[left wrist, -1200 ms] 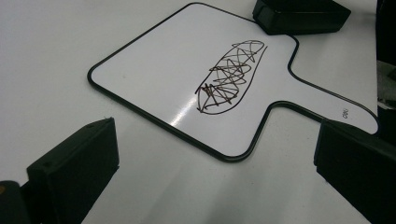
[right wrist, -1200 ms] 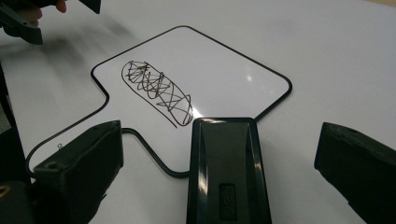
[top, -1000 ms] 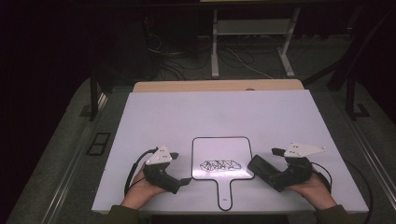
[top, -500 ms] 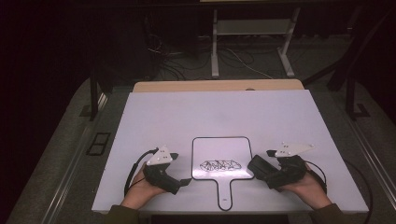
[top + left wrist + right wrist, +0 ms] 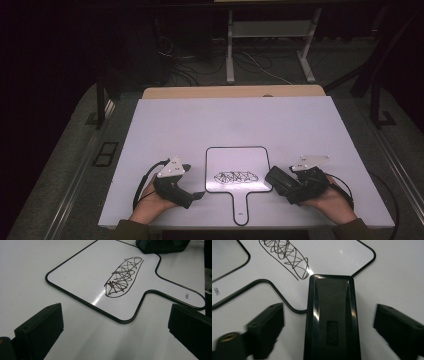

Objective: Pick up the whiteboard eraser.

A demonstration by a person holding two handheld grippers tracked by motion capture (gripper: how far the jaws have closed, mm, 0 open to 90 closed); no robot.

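So there's a small whiteboard paddle lying flat near the front edge of the white surface, about mid-width, handle pointing toward the person. It's got a dark scribble in the lower middle of it.

A black eraser block sits at the board's right front corner, one end overlapping the board's edge and just short of the scribble, the rest on the surface. The right tongs straddle that eraser, one jaw on each side. Their jaws have just been closing in, but in the right gripper view there's a gap showing on both sides, so they aren't pinching it yet.

The left tongs are by the board's left front corner, resting low over the surface. Jaws spread wide, nothing between them but bare surface and that corner of the board, touching neither.
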